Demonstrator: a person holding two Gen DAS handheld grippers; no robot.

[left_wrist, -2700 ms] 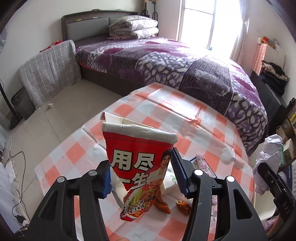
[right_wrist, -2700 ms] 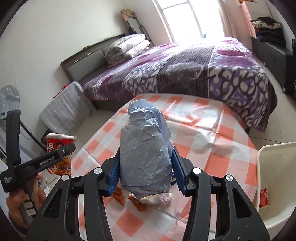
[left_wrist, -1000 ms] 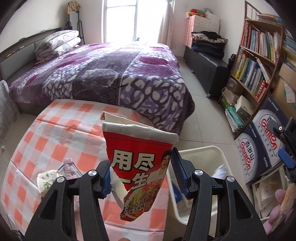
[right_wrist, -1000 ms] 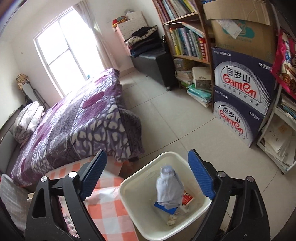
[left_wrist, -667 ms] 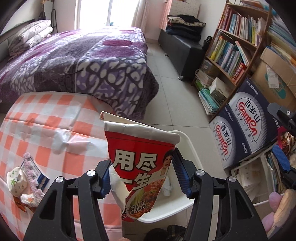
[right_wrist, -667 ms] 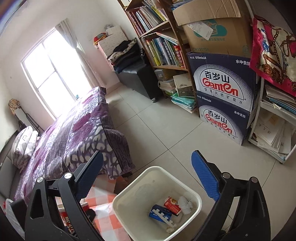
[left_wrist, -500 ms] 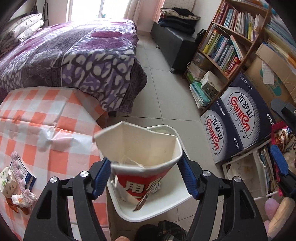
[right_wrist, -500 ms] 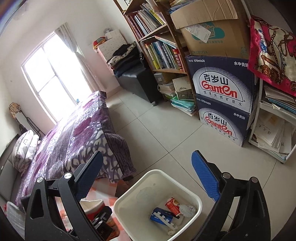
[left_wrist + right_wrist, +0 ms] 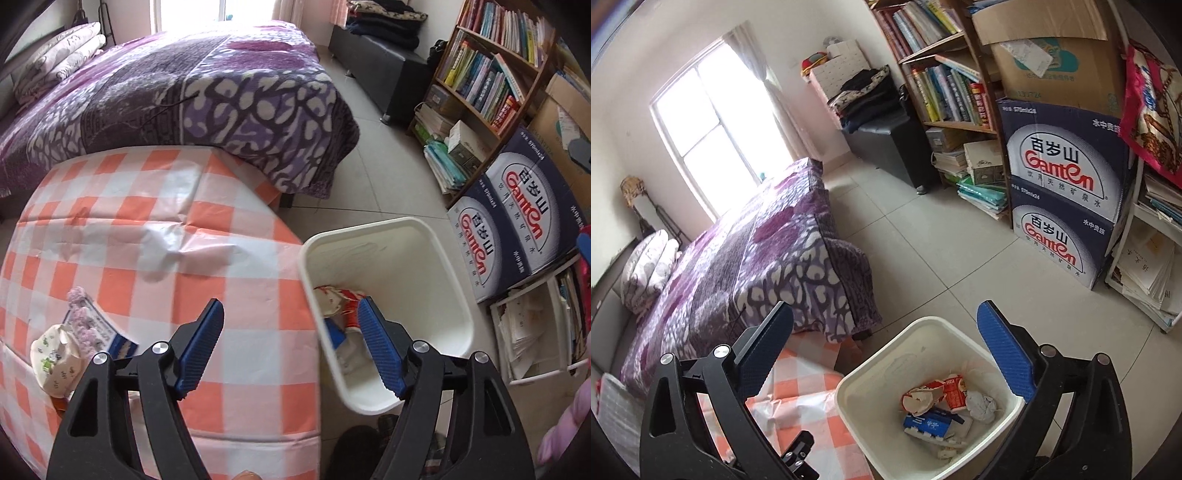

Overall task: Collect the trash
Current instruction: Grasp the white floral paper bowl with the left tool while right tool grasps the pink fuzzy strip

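The white plastic square waste bin (image 9: 925,373) stands on open tiled floor just beside the edge of the table with the orange-and-white checked cloth (image 9: 155,236), its mouth unobstructed. The left gripper (image 9: 291,343), jaws just opened and empty, straddles the table edge and bin rim. The red-and-white paper noodle cup (image 9: 931,397) lies crumpled in the bin among other trash; the right gripper (image 9: 886,354) hangs wide open and empty above.

1 white bin (image 9: 871,373) with about 4 bits of trash in it: 1 red cup (image 9: 932,397), 1 blue carton (image 9: 932,424), 1 crumpled paper ball (image 9: 982,404), 1 red-and-white packet (image 9: 955,395). 2 Ganten boxes (image 9: 1060,199) stacked, 1 brown cardboard box (image 9: 1056,70) on top. 1 checked table (image 9: 155,251) with 3 leftovers I can make out: 1 wrapper (image 9: 55,360), 1 fuzzy purple thing (image 9: 85,321), 1 small booklet (image 9: 118,341). 1 bed (image 9: 207,88), 1 bookshelf (image 9: 487,70), 2 pillows (image 9: 650,266).
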